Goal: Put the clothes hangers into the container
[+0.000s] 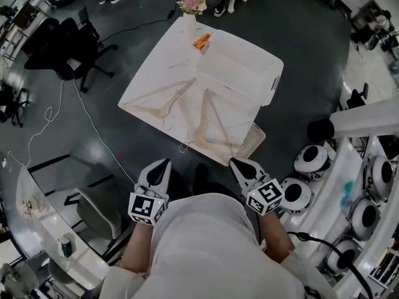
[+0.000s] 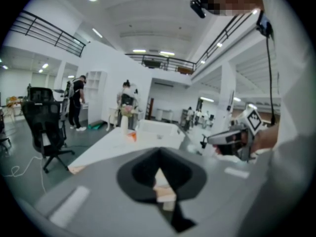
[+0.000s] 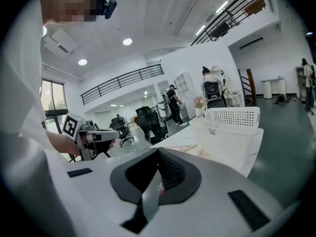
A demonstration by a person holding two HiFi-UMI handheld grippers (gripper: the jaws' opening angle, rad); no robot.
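Both grippers sit close to the person's body. The left gripper (image 1: 166, 162) and right gripper (image 1: 234, 162) each have their fingers pressed together on nothing, likely because the wooden hangers (image 1: 219, 123) lie beyond reach on the worktop (image 1: 159, 61), beside the white container (image 1: 277, 73). How many hangers overlap there is hard to tell.
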